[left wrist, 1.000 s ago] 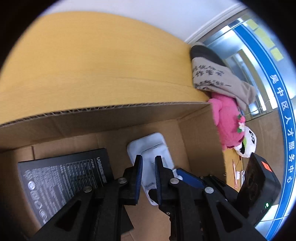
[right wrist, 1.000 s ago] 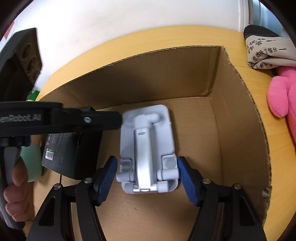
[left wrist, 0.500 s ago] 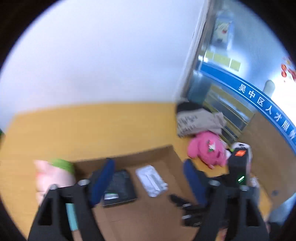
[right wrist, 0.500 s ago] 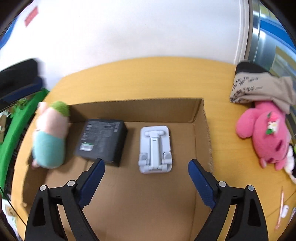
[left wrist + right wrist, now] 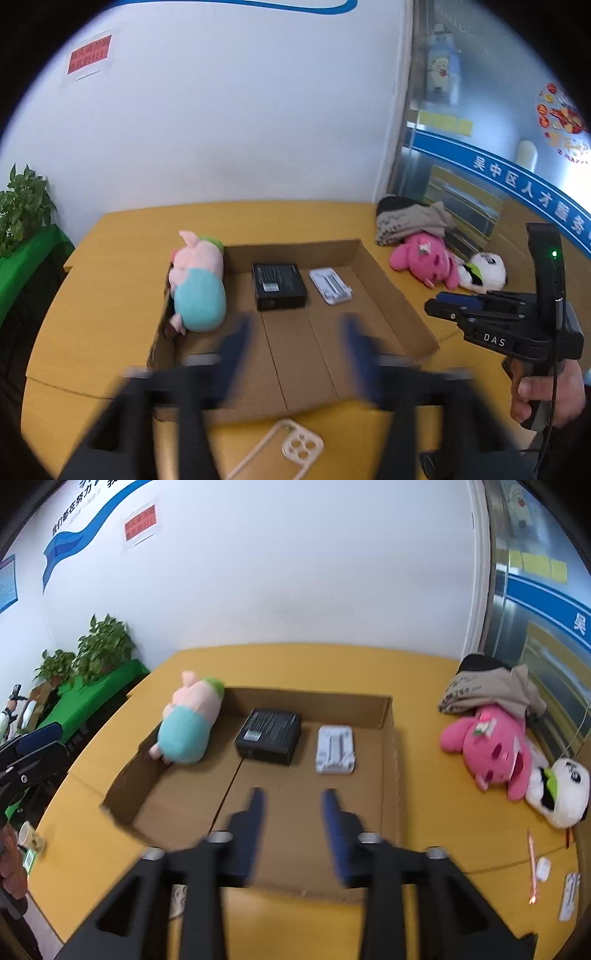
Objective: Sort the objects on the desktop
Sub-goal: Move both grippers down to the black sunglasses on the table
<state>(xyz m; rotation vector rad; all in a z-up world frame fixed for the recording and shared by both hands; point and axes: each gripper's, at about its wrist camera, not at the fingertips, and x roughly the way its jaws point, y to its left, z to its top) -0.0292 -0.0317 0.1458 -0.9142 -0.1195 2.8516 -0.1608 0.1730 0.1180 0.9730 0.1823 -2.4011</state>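
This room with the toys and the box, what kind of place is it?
Probably an office or public service centre, not a home. A blue banner with Chinese writing runs along the glass wall, a red notice hangs on the white wall, and potted plants stand beside the yellow table.

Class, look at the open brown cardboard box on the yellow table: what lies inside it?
Inside the cardboard box lie a pink-and-teal plush pig leaning over the left wall, a black rectangular box and a white folding stand. The floor beneath them is covered.
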